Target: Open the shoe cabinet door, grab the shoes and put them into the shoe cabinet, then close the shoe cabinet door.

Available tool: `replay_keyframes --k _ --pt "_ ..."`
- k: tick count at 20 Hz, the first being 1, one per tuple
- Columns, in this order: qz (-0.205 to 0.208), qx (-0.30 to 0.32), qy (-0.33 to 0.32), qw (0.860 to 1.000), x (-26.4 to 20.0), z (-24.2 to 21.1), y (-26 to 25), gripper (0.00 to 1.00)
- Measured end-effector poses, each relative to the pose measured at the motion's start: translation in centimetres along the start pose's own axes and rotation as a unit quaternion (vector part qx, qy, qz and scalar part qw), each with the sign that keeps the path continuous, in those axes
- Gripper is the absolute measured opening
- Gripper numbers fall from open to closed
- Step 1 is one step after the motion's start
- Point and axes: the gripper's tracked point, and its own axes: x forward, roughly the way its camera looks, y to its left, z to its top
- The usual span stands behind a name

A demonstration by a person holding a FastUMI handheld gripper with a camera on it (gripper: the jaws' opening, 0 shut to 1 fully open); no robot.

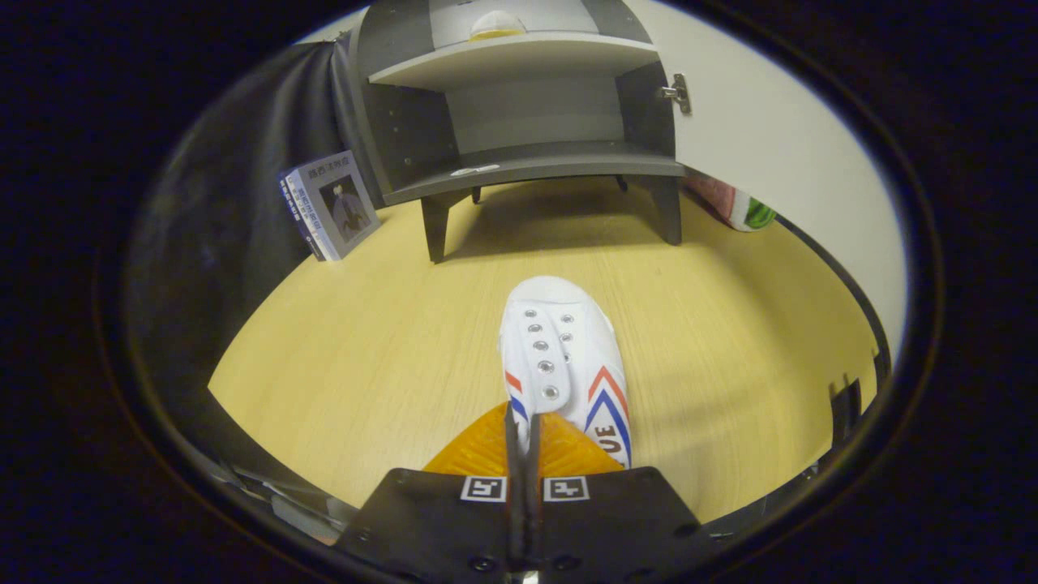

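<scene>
The shoe (pixel 559 349) is white with red and blue chevron stripes and silver eyelets. It lies on a pale yellow wood-grain floor (pixel 365 357). The far cabinet (pixel 519 122) is grey; its open door (pixel 762 138) at right is cream.

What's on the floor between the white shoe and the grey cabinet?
Nothing: in the claw view, bare yellow wooden floor lies between the white canvas shoe, pinched by the claw, and the open grey shoe cabinet.
</scene>
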Motion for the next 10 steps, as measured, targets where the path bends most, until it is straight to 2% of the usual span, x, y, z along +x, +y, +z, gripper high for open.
replay_keyframes --k 5,10 --pt "0.016 0.015 -0.023 0.999 -1.2 2.4 -0.4 0.03" --pt "0.037 0.019 -0.02 0.999 -1.8 2.7 -0.1 0.02"
